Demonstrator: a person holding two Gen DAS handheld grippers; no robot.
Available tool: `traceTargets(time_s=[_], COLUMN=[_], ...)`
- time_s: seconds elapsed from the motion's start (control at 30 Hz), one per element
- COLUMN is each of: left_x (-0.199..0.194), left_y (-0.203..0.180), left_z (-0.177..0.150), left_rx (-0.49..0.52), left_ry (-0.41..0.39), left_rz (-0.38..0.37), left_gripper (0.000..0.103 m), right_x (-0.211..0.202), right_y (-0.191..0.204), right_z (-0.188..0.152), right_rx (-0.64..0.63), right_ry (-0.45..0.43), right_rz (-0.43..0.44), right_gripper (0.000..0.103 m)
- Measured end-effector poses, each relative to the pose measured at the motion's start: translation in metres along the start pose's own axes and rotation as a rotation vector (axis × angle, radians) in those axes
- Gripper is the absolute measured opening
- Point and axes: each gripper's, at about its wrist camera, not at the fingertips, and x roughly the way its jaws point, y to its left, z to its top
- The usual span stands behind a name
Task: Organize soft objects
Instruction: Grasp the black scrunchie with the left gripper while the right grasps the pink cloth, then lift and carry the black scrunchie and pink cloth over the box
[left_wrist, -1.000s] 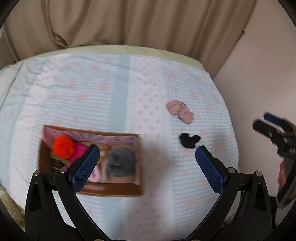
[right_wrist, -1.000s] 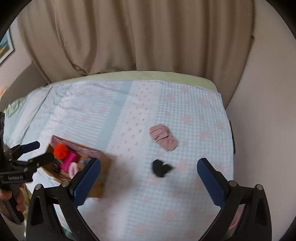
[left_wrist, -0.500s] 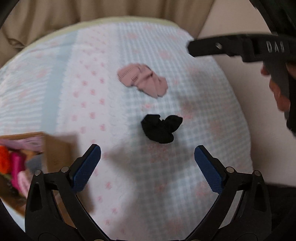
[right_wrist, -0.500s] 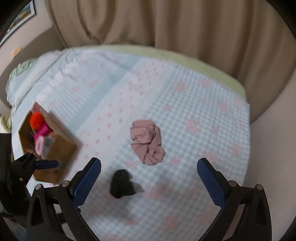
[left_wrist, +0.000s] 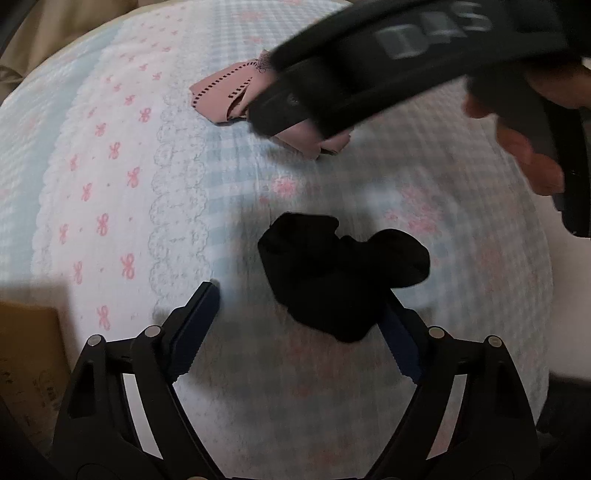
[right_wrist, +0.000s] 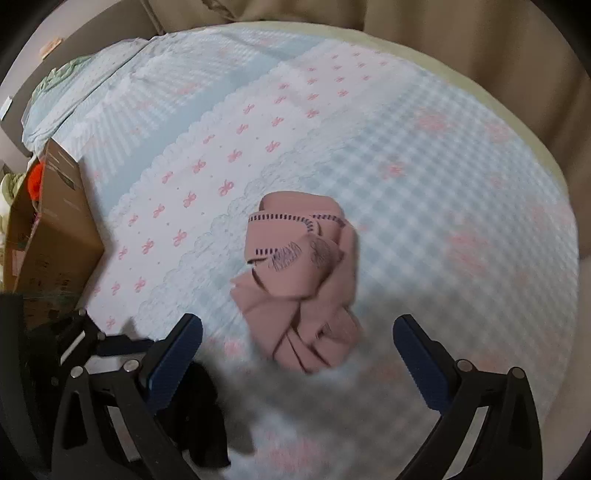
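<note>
Straddling each bundle, you have both tongs spread apart — left tongs (left_wrist: 301, 314) at the black cloth (left_wrist: 340, 277), frame centre; right tongs (right_wrist: 297, 343) at the pink cloth (right_wrist: 299, 284), mid-frame on the bed (right_wrist: 424, 155). Close on the thickest fold.

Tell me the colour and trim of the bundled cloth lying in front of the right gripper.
The cloth is dusty pink with a dark dashed edging; clearest in the right wrist view.

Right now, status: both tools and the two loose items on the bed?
Left tool open, straddling black sock. Right tool open, low over pink cloth. Neither gripped. Cardboard box off to the left, nothing blocking.
</note>
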Motion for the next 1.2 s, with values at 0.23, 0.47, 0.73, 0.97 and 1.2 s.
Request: traceTargets(time_s=[0.23,0.47,0.73,0.97,1.2], left_x=[0.005,0.000,-0.018,-0.048,-0.106], left_y=[0.002,0.029,0.052,0.062,0.047], left_z=[0.010,0.019,0.028,0.040,0.040], left_rx=[0.010,-0.053,-0.072,-0.066,-0.054], left_ry=[0.002,0.018,-0.029,-0.066,-0.133], left_rz=[0.048,0.027,0.022,0.019,0.022], left_gripper=[0.050,0.017,0.015,0.015,0.015], right_x=[0.031,0.036,0.017,-0.022,-0.087], right_y=[-0.006,0.003,0.001,0.004,0.014], right_z=[0.017,0.024,0.024,0.024,0.026], right_rx=[0.020,-0.029,0.018,0.046,0.069], right_ry=[0.038,0.036,0.001,-0.039,-0.097], right_rz=[0.028,-0.039,-0.049,-0.068,-0.100], right_gripper=[0.078,0.041,0.029,0.028,0.028])
